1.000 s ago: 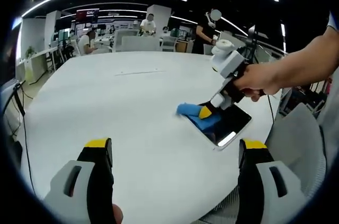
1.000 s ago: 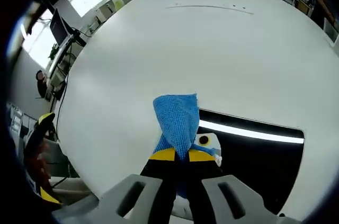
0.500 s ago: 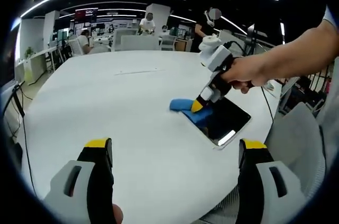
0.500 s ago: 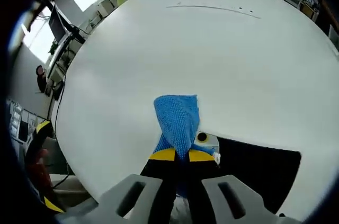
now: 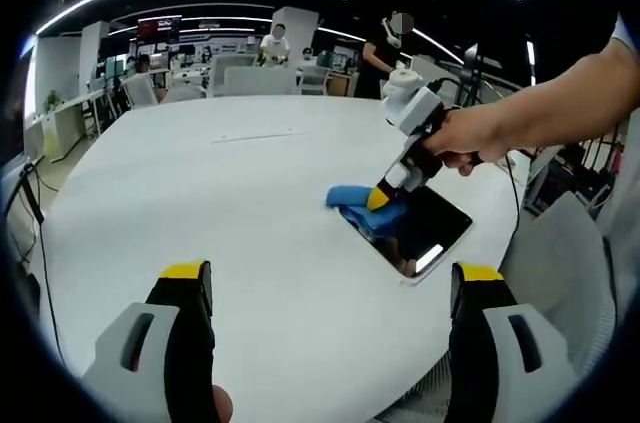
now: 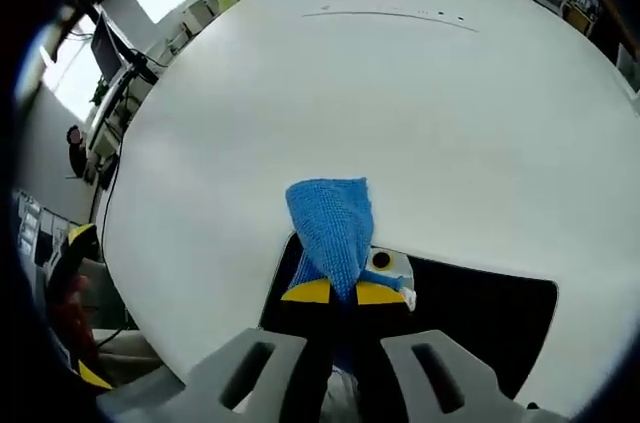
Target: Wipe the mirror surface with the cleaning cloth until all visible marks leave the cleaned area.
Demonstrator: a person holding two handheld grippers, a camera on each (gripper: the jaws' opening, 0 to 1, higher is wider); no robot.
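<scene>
A dark rectangular mirror lies flat on the white table near its right edge. My right gripper is shut on a blue cleaning cloth and presses it on the mirror's far left corner, the cloth's free end hanging over onto the table. A person's hand holds that gripper in the left gripper view. My left gripper is open above the table's near side, well short of the mirror, nothing between its yellow-tipped fingers.
The table's edge curves close to the mirror's right side, with a grey chair beyond it. Desks, chairs and several people stand far behind the table. A thin seam crosses the table's far part.
The right gripper has slid the cloth back a little along the mirror's far left corner, after pushing further left half a second ago. The left gripper has stayed still.
</scene>
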